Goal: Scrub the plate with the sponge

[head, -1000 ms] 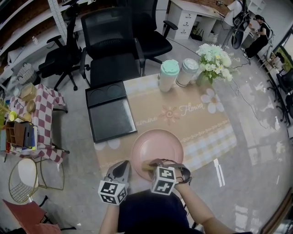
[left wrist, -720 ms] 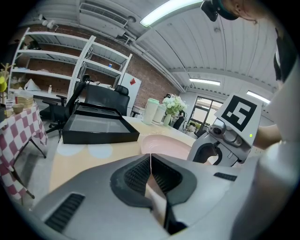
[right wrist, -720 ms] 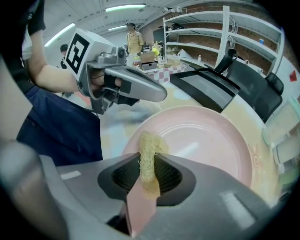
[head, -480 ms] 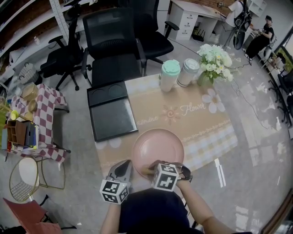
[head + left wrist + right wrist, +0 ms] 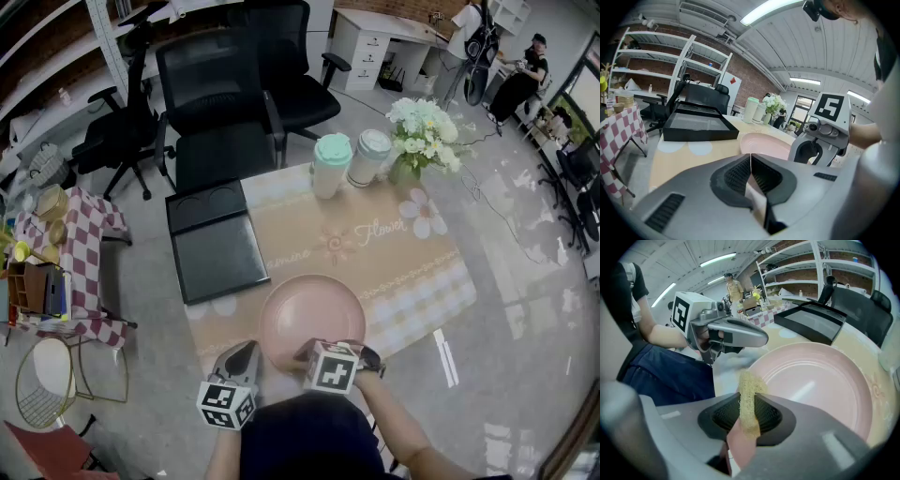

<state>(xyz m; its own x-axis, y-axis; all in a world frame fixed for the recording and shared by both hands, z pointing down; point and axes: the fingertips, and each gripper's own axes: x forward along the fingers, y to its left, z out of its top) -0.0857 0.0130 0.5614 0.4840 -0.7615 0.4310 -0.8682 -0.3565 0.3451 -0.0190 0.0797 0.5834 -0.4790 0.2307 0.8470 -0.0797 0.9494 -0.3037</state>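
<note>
Right gripper [image 5: 749, 416]: jaws clamped on the yellow sponge [image 5: 748, 394], which sits at the near rim of the pink plate [image 5: 314, 314], lower centre of the head view. Left gripper [image 5: 751, 176]: jaws pressed together, nothing between them, just beside the plate's lower-left rim. Plate lies flat on the floral tabletop [image 5: 412, 272], with a black tray [image 5: 214, 246] to its upper left.

Open mat [image 5: 394, 258] lies beyond the plate [image 5: 309, 314]; a black tray [image 5: 214, 248] blocks the far left.
</note>
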